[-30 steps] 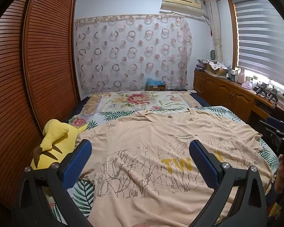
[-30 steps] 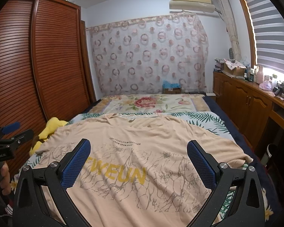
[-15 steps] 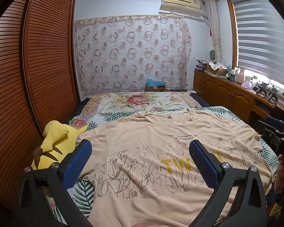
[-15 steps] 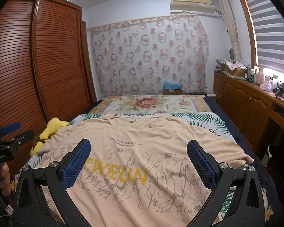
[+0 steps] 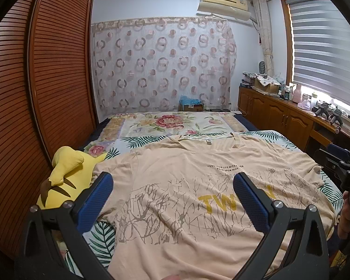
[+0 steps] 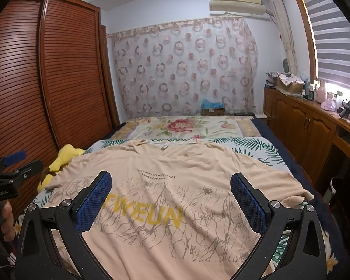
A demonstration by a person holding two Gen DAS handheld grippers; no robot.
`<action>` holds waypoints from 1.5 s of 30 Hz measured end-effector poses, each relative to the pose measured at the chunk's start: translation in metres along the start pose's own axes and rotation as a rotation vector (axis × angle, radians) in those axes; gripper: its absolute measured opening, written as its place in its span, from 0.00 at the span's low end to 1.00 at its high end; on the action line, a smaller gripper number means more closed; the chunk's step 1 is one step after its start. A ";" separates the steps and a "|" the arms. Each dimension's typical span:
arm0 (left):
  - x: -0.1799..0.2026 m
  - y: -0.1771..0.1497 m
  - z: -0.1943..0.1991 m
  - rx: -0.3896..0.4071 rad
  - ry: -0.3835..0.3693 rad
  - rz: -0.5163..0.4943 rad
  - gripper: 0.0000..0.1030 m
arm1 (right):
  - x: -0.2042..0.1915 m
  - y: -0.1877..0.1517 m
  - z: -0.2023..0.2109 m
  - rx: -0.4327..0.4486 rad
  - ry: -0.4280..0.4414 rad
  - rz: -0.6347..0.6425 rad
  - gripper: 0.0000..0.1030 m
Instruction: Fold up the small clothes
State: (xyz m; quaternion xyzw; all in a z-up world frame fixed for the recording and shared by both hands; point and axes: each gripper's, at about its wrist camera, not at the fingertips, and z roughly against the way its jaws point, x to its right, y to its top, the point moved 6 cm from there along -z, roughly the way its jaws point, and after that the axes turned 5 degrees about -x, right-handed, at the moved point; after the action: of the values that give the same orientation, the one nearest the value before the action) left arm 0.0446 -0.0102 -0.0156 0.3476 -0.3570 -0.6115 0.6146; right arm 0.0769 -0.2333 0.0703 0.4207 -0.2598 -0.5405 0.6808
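A peach T-shirt [image 5: 179,186] [image 6: 175,182] with yellow letters and a grey branch print lies spread flat, front up, on the bed, collar at the far end. My left gripper [image 5: 172,186] hovers wide open above the shirt's left half, nothing between its blue pads. Over the middle and right of the shirt my right gripper [image 6: 171,186] is held wide open too, holding nothing. Each gripper shows at the edge of the other's view, held by a hand: the right gripper [image 5: 343,168], the left gripper [image 6: 9,175].
A yellow plush toy [image 5: 65,177] [image 6: 60,161] lies at the shirt's left sleeve beside the slatted wardrobe [image 5: 35,93]. The bed [image 5: 175,123] has leaf and flower covers. A wooden cabinet [image 6: 310,126] with clutter runs along the right wall under the window.
Both views have shifted only slightly, with a small drift over the shirt. The shirt lies unchanged and both grippers stay open.
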 end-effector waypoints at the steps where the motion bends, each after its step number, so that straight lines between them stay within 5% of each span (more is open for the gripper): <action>1: 0.000 0.000 0.000 0.000 0.001 0.000 1.00 | 0.000 0.000 0.000 0.000 0.000 0.000 1.00; 33: 0.001 0.000 0.000 -0.014 -0.008 0.009 1.00 | -0.013 0.000 0.000 -0.005 0.008 -0.007 1.00; 45: -0.023 -0.022 -0.031 -0.069 0.014 0.020 1.00 | -0.034 -0.012 -0.035 -0.048 0.012 -0.023 1.00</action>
State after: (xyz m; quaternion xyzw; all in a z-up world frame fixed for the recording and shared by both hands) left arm 0.0607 0.0118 -0.0501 0.3269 -0.3349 -0.6146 0.6350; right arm 0.0894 -0.1916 0.0451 0.4103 -0.2379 -0.5517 0.6860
